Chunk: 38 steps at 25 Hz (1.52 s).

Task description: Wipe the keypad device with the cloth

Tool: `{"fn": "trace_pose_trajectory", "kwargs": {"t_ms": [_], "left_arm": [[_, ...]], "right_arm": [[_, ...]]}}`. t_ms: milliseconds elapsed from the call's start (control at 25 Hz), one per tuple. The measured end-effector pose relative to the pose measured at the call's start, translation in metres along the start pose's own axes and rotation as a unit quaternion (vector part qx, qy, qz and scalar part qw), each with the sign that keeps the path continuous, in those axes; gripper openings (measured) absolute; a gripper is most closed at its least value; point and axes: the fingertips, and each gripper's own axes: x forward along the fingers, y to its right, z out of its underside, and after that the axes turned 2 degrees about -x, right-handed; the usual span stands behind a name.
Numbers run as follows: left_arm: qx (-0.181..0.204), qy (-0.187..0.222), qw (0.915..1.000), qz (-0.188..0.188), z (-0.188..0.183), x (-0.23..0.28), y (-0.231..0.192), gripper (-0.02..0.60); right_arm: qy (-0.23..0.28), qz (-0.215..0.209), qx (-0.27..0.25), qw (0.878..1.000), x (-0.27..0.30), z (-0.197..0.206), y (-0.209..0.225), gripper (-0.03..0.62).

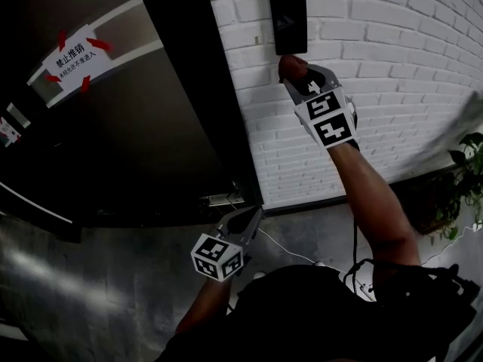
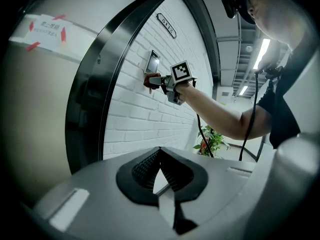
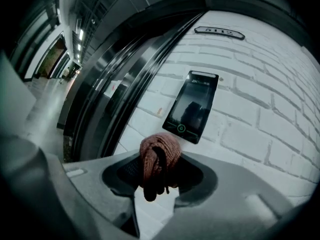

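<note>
A black keypad device (image 1: 288,21) hangs on the white brick wall (image 1: 392,89); it also shows in the right gripper view (image 3: 192,106) and small in the left gripper view (image 2: 153,62). My right gripper (image 1: 293,70) is raised just below it, shut on a bunched reddish cloth (image 3: 158,159), whose tip (image 1: 290,65) sits under the device's lower edge. Whether the cloth touches the wall I cannot tell. My left gripper (image 1: 253,219) hangs low, near the door's foot, its jaws together with nothing between them (image 2: 161,176).
A dark metal door (image 1: 128,119) with a taped white notice (image 1: 72,55) stands left of the keypad. A potted plant (image 1: 468,172) stands at the right by the wall. A white cable (image 1: 302,256) trails over the grey floor.
</note>
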Motion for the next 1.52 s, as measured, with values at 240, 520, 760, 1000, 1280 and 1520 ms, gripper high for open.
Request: {"fn": "trace_pose_trajectory", "kwargs": {"t_ms": [240,520,760,1000,1280,1520], "left_arm": [[-0.003,-0.008,0.9998,0.017,0.002,-0.006,0.003,0.017],[0.004,-0.017,0.9984,0.054,0.002,-0.011,0.008,0.017],[0.007,-0.032,0.9937,0.107,0.014,-0.006,0.021,0.017],[0.019,-0.021,0.9915,0.127,0.010,0.002,0.054,0.017],[0.014,0.001,0.9961,0.088,0.010,0.007,0.097,0.017],[0.002,0.008,0.9988,0.048,0.028,0.010,0.146,0.017]], "right_arm": [[-0.036,-0.017,0.020,0.999,-0.006,0.030,-0.018,0.149],[-0.055,-0.071,0.077,0.993,-0.057,0.064,-0.066,0.150],[-0.059,-0.116,0.177,0.976,-0.149,0.123,-0.137,0.152],[-0.066,-0.101,0.237,0.964,-0.212,0.148,-0.165,0.152],[-0.054,-0.138,0.210,0.966,-0.258,0.152,-0.158,0.152],[-0.040,-0.174,0.208,0.962,-0.305,0.167,-0.145,0.152]]}}
